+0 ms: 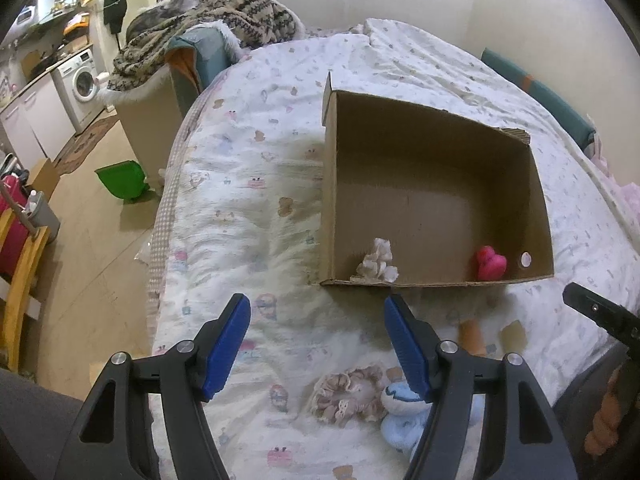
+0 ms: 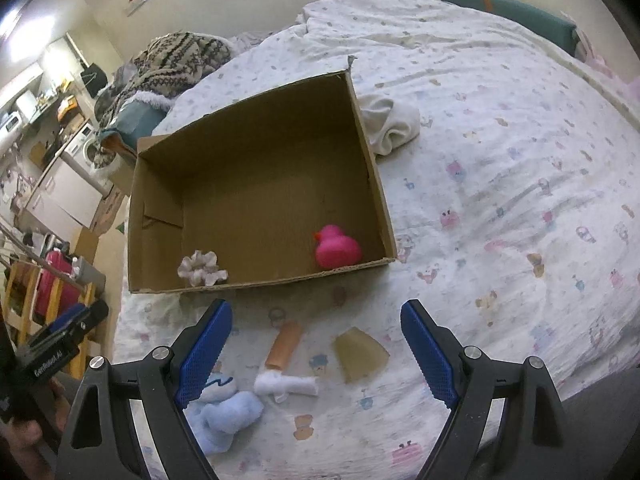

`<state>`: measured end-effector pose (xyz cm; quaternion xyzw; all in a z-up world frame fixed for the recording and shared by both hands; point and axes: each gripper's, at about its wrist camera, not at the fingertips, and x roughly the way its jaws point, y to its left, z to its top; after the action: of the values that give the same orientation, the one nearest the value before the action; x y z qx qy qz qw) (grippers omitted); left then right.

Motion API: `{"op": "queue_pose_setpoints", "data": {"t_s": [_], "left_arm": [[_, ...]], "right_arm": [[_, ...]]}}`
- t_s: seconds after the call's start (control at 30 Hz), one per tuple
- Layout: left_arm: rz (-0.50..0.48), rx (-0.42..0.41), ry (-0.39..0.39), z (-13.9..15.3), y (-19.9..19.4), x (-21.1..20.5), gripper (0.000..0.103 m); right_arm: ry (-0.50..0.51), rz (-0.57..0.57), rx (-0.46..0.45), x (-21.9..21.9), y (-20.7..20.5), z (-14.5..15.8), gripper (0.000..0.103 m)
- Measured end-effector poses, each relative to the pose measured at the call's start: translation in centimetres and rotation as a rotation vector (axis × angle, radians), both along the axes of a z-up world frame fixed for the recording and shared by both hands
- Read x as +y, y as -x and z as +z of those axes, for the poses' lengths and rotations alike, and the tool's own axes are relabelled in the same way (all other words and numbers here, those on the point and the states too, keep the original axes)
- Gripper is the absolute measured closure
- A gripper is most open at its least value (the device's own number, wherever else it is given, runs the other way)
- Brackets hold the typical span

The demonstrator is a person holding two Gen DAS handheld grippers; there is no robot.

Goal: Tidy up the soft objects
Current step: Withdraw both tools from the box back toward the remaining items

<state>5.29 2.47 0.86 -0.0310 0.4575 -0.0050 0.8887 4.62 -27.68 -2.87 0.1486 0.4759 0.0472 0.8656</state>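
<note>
Cardboard box [image 2: 256, 168] set open-topped for collection; pink duck [image 2: 337, 249], white scrunchie [image 2: 202, 269] held inside. Left gripper [image 1: 318, 340], right gripper [image 2: 316, 350] fingers apart, empty; blue plush [image 2: 224, 408] at 7 o'clock judged next.

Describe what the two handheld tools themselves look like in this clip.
Both match: the left tool and right tool have black plastic arms with triangular cut-outs and silver pivot bolts, ending in blue fingers whose inner faces are finely ribbed. The right wrist view shows white lettering on the left tool's black body. No cables or sleeves are visible.
</note>
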Motion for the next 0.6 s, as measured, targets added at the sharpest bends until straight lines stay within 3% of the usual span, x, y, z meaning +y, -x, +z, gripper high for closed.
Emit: {"op": "queue_pose_setpoints", "data": {"t_s": [0.1,0.3,0.47,0.6], "left_arm": [[-0.001,-0.024,-0.019,0.4,0.3,0.1,0.037],[0.009,0.007,-0.018,-0.6,0.2,0.2,0.037],[0.058,0.093,0.094,-2.1,-0.5,1.5,0.037],[0.031,0.222,0.111,-4.7,-1.4,1.0,0.037]], "right_arm": [[-0.027,-0.023,0.018,-0.5,-0.2,-0.3,0.011],[-0.067,-0.029,0.022,-1.5,0.2,-0.1,0.011],[-0.114,0.001,0.06,-1.8,0.1,-0.5,0.011],[-0.125,-0.012,0.086,-1.5,-0.1,-1.4,0.011]]}}
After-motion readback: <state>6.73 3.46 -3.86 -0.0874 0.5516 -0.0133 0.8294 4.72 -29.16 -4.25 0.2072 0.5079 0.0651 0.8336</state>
